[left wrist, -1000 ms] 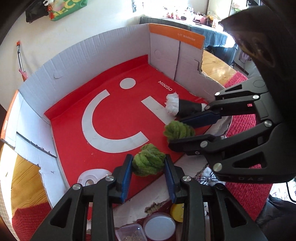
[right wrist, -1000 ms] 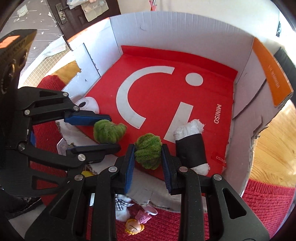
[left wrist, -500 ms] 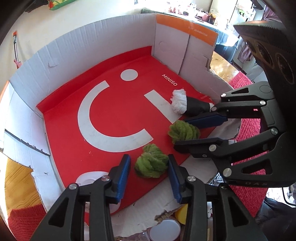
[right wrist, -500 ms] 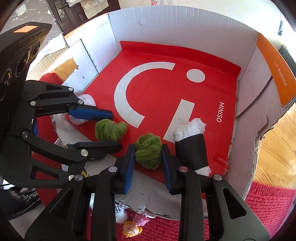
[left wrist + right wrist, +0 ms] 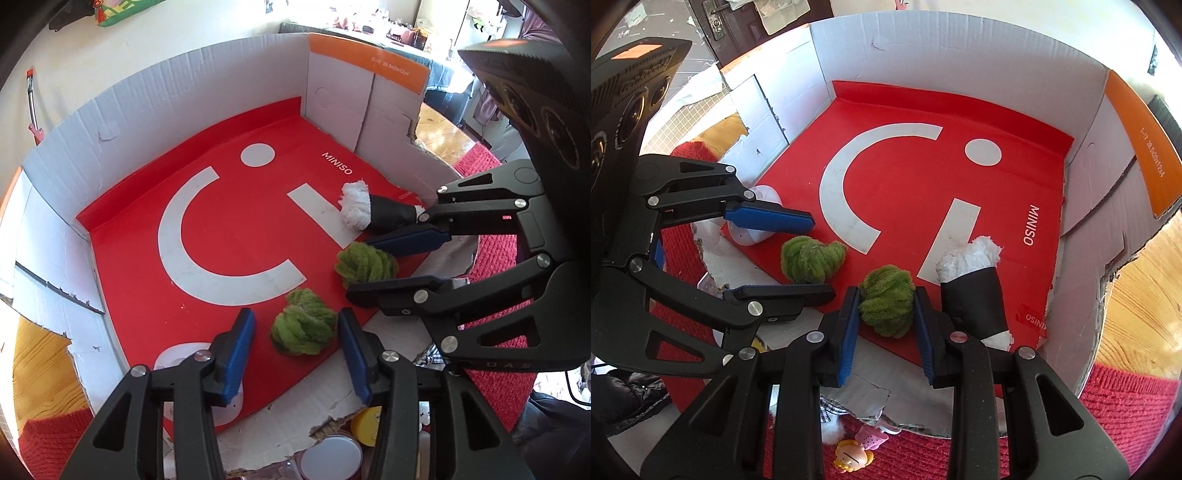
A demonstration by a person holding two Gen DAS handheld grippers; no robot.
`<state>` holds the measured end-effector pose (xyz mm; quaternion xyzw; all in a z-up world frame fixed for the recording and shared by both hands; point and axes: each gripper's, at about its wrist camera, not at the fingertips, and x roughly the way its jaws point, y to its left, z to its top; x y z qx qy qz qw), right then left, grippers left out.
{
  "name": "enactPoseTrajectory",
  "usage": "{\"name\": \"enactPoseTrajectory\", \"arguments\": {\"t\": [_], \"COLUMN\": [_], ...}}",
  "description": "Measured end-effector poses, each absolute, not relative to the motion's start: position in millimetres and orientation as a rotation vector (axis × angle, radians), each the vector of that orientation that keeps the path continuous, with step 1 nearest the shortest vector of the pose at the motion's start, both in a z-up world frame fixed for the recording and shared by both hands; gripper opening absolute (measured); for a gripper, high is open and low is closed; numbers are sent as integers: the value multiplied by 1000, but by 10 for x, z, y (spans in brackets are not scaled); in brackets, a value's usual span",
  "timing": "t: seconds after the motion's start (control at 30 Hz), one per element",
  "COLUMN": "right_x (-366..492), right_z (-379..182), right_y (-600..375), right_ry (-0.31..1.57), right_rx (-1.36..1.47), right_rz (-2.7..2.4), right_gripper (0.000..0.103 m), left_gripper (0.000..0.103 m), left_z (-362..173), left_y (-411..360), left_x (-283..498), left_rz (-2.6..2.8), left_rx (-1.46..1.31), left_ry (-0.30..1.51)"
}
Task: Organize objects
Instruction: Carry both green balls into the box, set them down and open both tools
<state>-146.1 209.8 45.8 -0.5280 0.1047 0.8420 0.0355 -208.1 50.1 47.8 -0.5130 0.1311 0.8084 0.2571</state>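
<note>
One fuzzy green yarn ball lies on the red box floor, now loose between the left gripper's widened fingers. The right gripper still pinches the second green yarn ball, beside the black-wrapped white roll.

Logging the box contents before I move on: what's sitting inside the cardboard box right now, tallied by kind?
Green yarn balls: 2, one between the left tool's open fingers, one between the right tool's pads
Black-wrapped white roll: 1
White rounded object, partly hidden: 1
Total: 4
</note>
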Motion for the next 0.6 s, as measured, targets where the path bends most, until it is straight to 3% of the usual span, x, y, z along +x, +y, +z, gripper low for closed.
{"name": "enactPoseTrajectory", "arguments": {"t": [0.23,0.37,0.6], "right_x": [-1443,-1433,-1505], "right_z": [474,482,446], "right_y": [2103,2102,2052], "right_ry": [304,300,292], "right_rx": [-1625,-1625,-1628], "right_rz": [2583,2580,2576], "right_gripper": [28,28,29], "left_gripper": [52,60,60], "left_z": [468,490,503], "left_y": [515,520,545], "left_x": [-2108,-2078,-2061], "left_rz": [2199,2193,2203], "left_rx": [-1391,-1381,-1369], "left_ry": [346,341,348]}}
